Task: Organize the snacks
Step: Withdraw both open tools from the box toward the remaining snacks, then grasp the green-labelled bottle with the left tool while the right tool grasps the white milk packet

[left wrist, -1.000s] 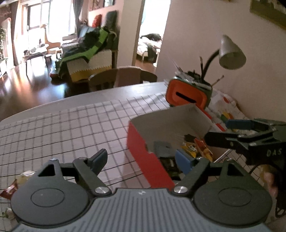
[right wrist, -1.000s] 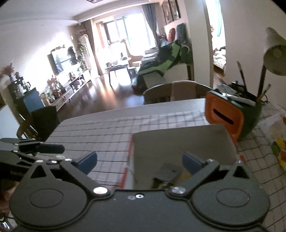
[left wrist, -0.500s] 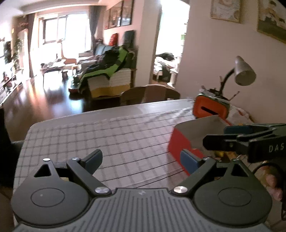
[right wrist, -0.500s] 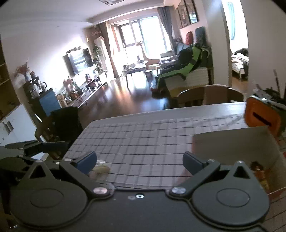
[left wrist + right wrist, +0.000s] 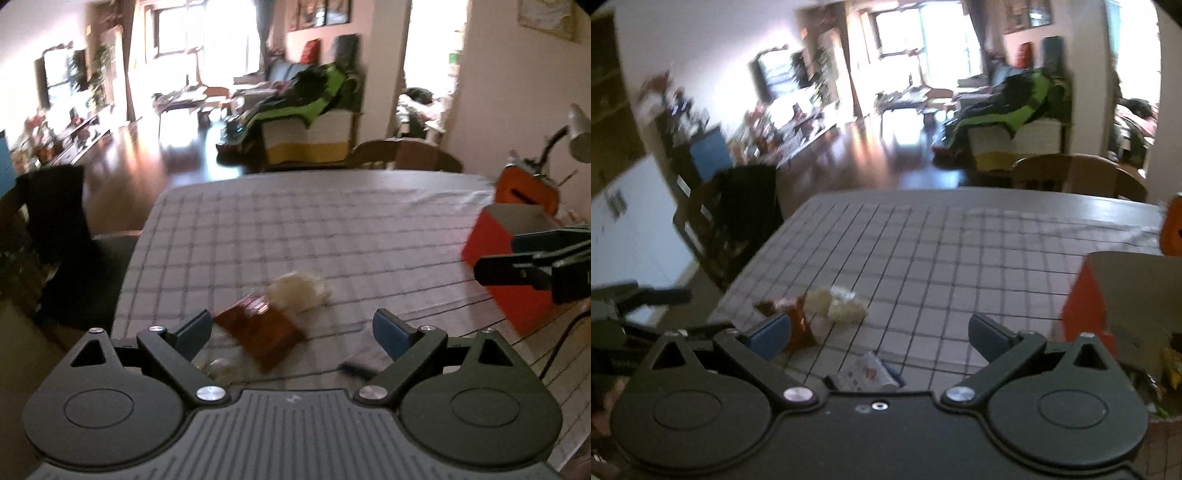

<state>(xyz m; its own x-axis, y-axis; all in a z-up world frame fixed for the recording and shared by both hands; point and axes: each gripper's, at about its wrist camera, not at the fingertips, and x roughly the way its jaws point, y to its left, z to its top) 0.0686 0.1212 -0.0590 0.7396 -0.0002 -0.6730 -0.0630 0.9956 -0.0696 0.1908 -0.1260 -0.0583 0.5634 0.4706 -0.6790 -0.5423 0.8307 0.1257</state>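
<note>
Both grippers swing off the box, back to the loose snacks

Left wrist: left gripper point(image 5: 291, 334), jaws just widened and empty, now over the brown packet point(image 5: 264, 338); red box point(image 5: 517, 273) slides far right. Right wrist: right gripper point(image 5: 877, 334) spread, empty, white-blue packet point(image 5: 866, 374) below; next pick looks imminent.

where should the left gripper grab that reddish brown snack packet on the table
Grip the reddish brown packet across its narrow width, near the middle, coming down from above. It lies flat on the checked tablecloth, tilted diagonally, right between the open left gripper fingers. Avoid the pale snack bordering its far end.
</note>
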